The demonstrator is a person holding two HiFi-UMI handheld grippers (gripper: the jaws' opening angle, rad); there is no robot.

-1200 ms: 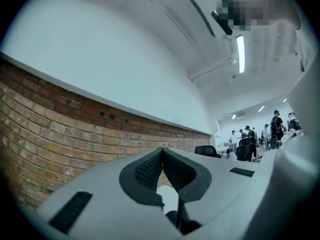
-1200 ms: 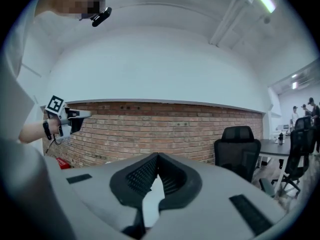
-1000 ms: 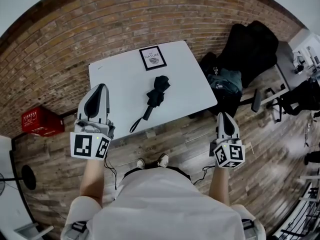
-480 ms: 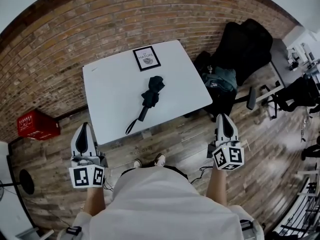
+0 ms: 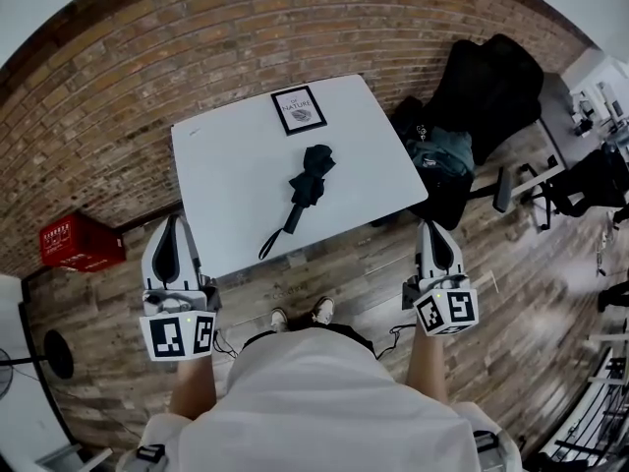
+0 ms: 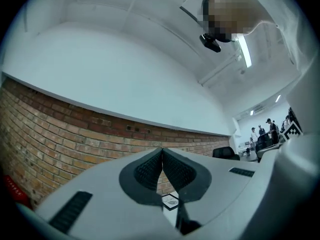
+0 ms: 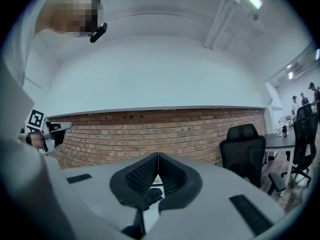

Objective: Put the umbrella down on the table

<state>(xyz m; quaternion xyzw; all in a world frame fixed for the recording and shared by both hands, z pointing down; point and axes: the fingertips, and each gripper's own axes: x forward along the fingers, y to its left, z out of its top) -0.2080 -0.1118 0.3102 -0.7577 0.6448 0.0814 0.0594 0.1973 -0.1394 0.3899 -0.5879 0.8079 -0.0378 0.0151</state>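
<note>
Red crate [image 5: 81,242]: we see it on the wooden floor [image 5: 344,264] against the brick wall [image 5: 197,37], well apart from the table's left edge, with bare boards between them.
Left gripper [image 5: 175,226]: our left tool hangs over the floor just off the table's near left corner. In the left gripper view its pads meet tip to tip and nothing sits between them.
Table [image 5: 226,165]: a white top. Its left side is bare, and its near edge faces us across a strip of open floor.
Umbrella [image 5: 310,180]: folded and black, it lies flat on the table right of centre. Its handle and strap loop reach toward the near edge but stay inside it, and no tool touches it.
Framed card [image 5: 299,110]: it lies flat near the far edge, just beyond the umbrella's bunched end.
Right gripper [image 5: 435,229]: it is over the floor off the table's near right corner. Its jaws are closed together and grip nothing.
Teal backpack [image 5: 442,160]: it sits close beside the table's right edge with black bags [image 5: 491,87] behind it, so that side is crowded.
</note>
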